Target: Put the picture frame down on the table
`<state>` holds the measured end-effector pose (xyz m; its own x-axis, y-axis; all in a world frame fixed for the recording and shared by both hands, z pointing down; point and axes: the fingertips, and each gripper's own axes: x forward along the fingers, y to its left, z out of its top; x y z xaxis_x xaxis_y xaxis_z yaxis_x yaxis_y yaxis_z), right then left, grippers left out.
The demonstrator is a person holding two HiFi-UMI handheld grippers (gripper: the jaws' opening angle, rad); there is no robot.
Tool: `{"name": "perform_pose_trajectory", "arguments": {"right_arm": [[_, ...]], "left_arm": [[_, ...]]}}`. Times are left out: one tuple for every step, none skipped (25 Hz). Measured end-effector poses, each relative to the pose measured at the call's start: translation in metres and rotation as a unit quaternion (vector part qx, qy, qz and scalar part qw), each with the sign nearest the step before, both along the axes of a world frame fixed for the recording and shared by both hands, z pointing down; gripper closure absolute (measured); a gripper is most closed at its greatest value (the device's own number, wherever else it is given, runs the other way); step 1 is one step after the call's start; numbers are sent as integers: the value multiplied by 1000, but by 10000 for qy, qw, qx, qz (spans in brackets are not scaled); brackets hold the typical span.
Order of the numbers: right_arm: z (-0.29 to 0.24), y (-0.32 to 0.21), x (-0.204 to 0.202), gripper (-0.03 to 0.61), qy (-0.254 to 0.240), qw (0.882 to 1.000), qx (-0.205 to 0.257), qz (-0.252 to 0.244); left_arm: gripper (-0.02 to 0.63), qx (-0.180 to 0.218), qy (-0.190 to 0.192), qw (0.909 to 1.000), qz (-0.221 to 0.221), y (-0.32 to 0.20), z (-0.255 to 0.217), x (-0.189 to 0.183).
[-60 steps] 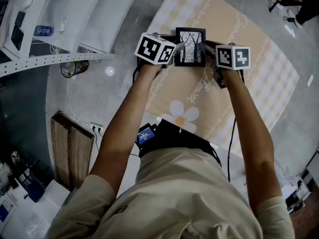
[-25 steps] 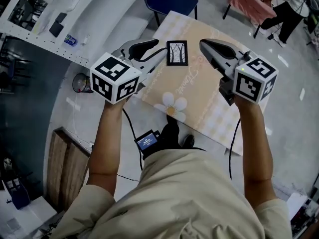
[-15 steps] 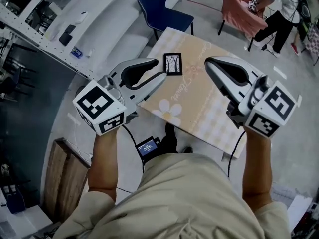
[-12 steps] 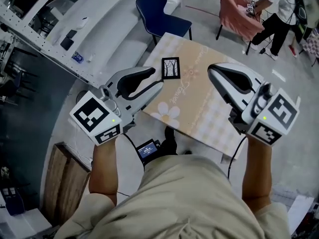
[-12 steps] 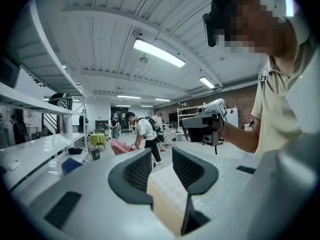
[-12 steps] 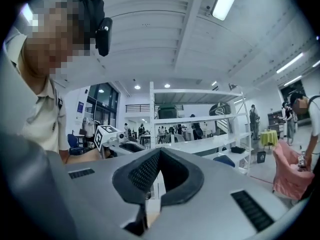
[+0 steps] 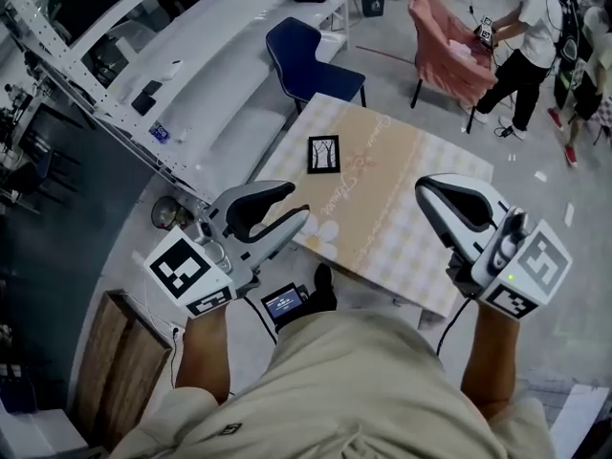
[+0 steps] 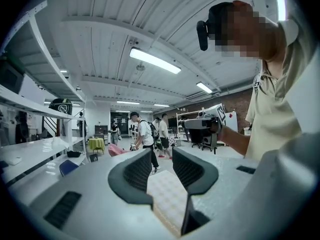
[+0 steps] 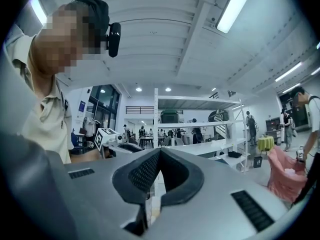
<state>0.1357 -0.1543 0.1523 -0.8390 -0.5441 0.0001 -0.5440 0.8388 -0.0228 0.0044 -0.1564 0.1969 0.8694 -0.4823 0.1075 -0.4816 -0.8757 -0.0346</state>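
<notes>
Closest in, a small lit device (image 7: 285,302) hangs at the person's waist, and both arms are held up in front of the chest, well short of the bench (image 7: 382,194). The left gripper (image 7: 302,218) hovers over the near-left edge; in the left gripper view its ribbed fingers (image 8: 137,171) are spread with a clear gap, and only the checked cloth shows between them, so it carries nothing. The right gripper (image 7: 427,191) hangs over the near-right part of the bench, and in the right gripper view its fingers (image 9: 145,174) meet at the tips around an empty hollow, clenched on nothing. Both are raised and well apart from the work, a posture that fits a finished placement rather than a reach. Farther on, the picture frame (image 7: 323,154) lies flat and face up on the floral cloth toward the far-left side, fully supported and inside the edge, so it looks unlikely to slide; the task appears complete. Beyond the bench stand a blue chair (image 7: 308,57) and a pink-draped chair (image 7: 448,48), with a standing person (image 7: 531,36) past them.
</notes>
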Motion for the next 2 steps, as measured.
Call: {"name": "perform_pose_trajectory", "arguments": {"right_arm": [[-1, 6, 3, 577, 6, 10000, -11, 4], [-2, 12, 6, 577, 11, 10000, -23, 9]], "left_arm": [[479, -24, 46, 10000, -6, 6, -2, 1], [479, -47, 92, 9999, -13, 12, -3, 3]]}}
